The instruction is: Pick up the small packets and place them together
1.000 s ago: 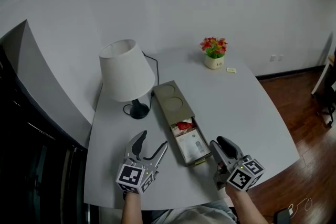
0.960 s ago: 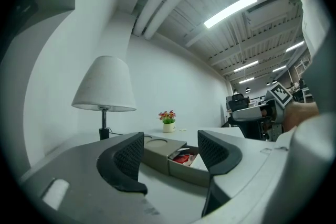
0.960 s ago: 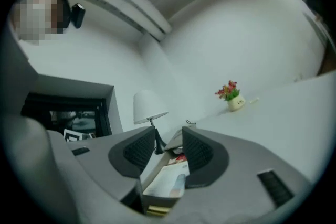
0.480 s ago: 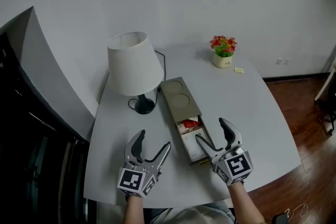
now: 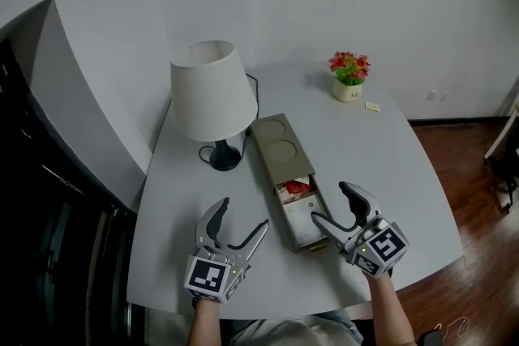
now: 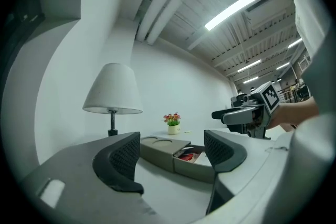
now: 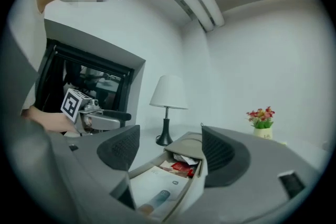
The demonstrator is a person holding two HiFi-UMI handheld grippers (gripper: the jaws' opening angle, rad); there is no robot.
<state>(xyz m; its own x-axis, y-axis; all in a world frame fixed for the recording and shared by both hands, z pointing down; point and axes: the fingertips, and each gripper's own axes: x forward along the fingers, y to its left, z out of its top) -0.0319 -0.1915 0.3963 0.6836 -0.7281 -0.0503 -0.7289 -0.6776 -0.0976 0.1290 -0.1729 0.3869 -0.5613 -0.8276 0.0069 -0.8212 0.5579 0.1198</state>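
Right tongs (image 5: 327, 202): jaws wide. They just opened up, then eased in a touch, and the pads press on nothing. They point level at the open end of the drawer (image 5: 285, 223), whose mouth shows in the gap between the jaws in the right gripper view. Left tongs (image 5: 244, 213): jaws wide too, empty, level over bare surface just left of the drawer, aimed at the box (image 5: 278, 148).

Packets: all in the drawer. The red packet (image 5: 295, 188) sits at the back, by the edge of the box. A pale crumpled packet (image 7: 182, 159) lies just behind it, and a flat white packet (image 5: 308, 215) fills the front. 1 yellowish slip (image 5: 372, 106) lies near the flower pot (image 5: 349, 78), well apart from the rest; can't tell if it's a packet.

Step, my read: pre-grasp, with nothing lifted or grouped yet. The next move likely needs the right tongs tipped nose-down into the drawer. Line the jaws up with its long axis so the side walls don't block them, then close on the red packet's raised edge. The flat white one looks harder, with little lip to catch.

Surface (image 5: 381, 166): pale grey, rounded corners. It carries the box, a white-shade lamp (image 5: 212, 90) with its cord, and the pot.

Room: white wall, wood floor (image 5: 478, 166) at right, dark panel (image 5: 57, 198) at left, strip lights (image 6: 229, 10) overhead.
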